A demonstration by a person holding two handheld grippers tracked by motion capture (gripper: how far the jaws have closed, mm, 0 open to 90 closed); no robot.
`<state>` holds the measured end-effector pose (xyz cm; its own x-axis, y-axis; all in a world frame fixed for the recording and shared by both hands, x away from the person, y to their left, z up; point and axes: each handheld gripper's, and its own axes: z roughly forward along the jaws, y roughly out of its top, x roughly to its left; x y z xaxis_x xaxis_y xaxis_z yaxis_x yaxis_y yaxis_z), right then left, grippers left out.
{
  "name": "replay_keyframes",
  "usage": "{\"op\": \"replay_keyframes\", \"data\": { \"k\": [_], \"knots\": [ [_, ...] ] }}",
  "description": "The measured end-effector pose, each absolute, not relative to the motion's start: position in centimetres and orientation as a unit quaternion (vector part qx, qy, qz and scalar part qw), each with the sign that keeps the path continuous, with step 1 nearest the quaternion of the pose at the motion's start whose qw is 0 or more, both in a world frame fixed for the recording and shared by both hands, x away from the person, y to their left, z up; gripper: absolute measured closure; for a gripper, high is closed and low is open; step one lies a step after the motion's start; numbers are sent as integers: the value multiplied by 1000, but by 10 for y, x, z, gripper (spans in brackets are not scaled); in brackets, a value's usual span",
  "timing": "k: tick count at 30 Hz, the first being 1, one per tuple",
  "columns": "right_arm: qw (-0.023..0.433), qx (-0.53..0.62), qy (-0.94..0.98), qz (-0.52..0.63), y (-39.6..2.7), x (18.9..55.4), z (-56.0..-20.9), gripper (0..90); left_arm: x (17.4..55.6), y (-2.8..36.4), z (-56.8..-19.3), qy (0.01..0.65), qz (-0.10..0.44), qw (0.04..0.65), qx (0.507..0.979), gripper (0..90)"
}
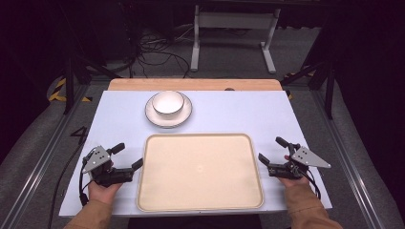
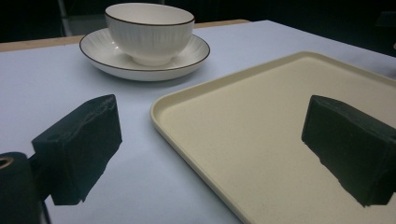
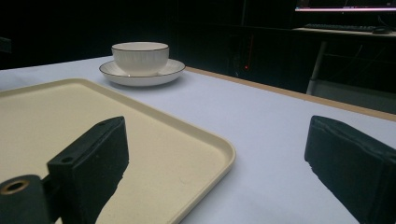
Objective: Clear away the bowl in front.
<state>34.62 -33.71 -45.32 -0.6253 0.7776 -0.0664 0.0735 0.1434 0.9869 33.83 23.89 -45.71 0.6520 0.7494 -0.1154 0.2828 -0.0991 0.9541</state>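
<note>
Above the empty tray (image 1: pixel 200 172) at frame centre, the bowl (image 1: pixel 167 102) sat untouched on its saucer (image 1: pixel 154 117), while the left claw (image 1: pixel 129 156) and right claw (image 1: pixel 270 149) flanked the tray, both spread, nothing yet grasped.

Lab recording bay: dark room surrounding a pale blue table (image 1: pixel 267 114) sitting inside a metal frame (image 1: pixel 40 157), loose cables (image 1: pixel 157 52) trailing over grey carpet, a monitor (image 3: pixel 345 5) glowing on a desk behind.
</note>
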Motion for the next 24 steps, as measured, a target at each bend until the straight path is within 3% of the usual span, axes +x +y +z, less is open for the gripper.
{"op": "replay_keyframes", "data": {
  "k": [24],
  "knots": [
    [301,311,692,577,-337,347,-454,71,344,237,-400,326,230,589,703,59]
  ]
}}
